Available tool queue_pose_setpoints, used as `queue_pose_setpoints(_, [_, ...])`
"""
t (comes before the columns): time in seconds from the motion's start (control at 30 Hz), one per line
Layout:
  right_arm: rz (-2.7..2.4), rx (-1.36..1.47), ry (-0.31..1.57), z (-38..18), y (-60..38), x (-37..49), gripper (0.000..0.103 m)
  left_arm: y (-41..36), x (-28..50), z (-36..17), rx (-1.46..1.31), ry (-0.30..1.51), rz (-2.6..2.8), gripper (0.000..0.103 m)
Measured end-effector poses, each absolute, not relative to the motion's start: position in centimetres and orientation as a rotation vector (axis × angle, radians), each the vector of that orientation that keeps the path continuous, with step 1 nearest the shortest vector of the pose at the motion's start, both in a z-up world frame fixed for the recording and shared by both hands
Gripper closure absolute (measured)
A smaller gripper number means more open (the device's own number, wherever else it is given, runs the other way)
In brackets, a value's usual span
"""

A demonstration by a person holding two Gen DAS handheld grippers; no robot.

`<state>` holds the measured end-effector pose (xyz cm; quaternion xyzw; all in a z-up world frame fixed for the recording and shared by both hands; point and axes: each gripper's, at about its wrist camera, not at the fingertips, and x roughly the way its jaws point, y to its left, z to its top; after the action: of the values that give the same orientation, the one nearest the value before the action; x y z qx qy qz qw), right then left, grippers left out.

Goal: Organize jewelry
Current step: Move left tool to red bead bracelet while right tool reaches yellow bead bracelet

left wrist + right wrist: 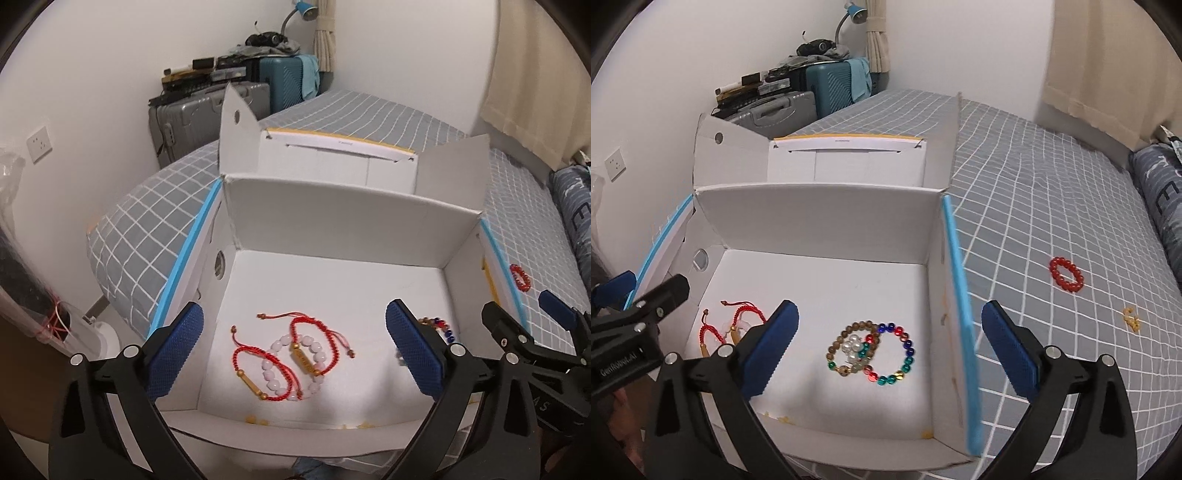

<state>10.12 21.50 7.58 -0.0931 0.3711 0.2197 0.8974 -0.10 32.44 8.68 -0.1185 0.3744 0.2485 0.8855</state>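
Observation:
An open white cardboard box (332, 229) (820, 221) stands on the bed. On its floor at the left lie two red cord bracelets (280, 354) (716, 328) with gold tubes, tangled with a pale pink bead bracelet (295, 369). At the right lie a brown bead bracelet (846, 347), a multicoloured glass bead bracelet (897, 354) and a small pearl cluster (853, 345). My left gripper (293, 354) hovers open above the red cords, nothing between its pads. My right gripper (890, 350) hangs open above the bead bracelets, straddling the box's right wall. A red bead bracelet (1066, 275) (520, 277) lies on the bedsheet outside the box.
The bed has a grey checked sheet (1052, 184). A small yellow trinket (1131, 319) lies right of the red bracelet. Suitcases (207, 114) with clutter stand against the far wall. A dark pillow (1167, 206) is at the right edge; box flaps stand up behind.

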Motion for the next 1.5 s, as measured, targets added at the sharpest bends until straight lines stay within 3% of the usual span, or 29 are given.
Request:
queue_pose_setpoints(0.47, [0.324, -0.146, 0.735, 11.1, 11.1, 9.7, 0.008, 24.2, 2.7, 11.0, -0.189, 0.749, 0.379, 0.006])
queue_pose_setpoints(0.8, [0.167, -0.084, 0.763, 10.5, -0.1, 14.0, 0.007, 14.2, 9.6, 10.5, -0.130, 0.759, 0.217, 0.006])
queue_pose_setpoints(1.2, [0.061, -0.042, 0.842, 4.4, -9.9, 24.5, 0.008, 4.5, 24.2, 4.0, -0.075, 0.861, 0.089, 0.006])
queue_pose_setpoints(1.5, [0.031, -0.035, 0.945, -2.6, -14.0, 31.0, 0.008, 2.7, 33.3, -3.0, -0.063, 0.967, 0.098, 0.006])
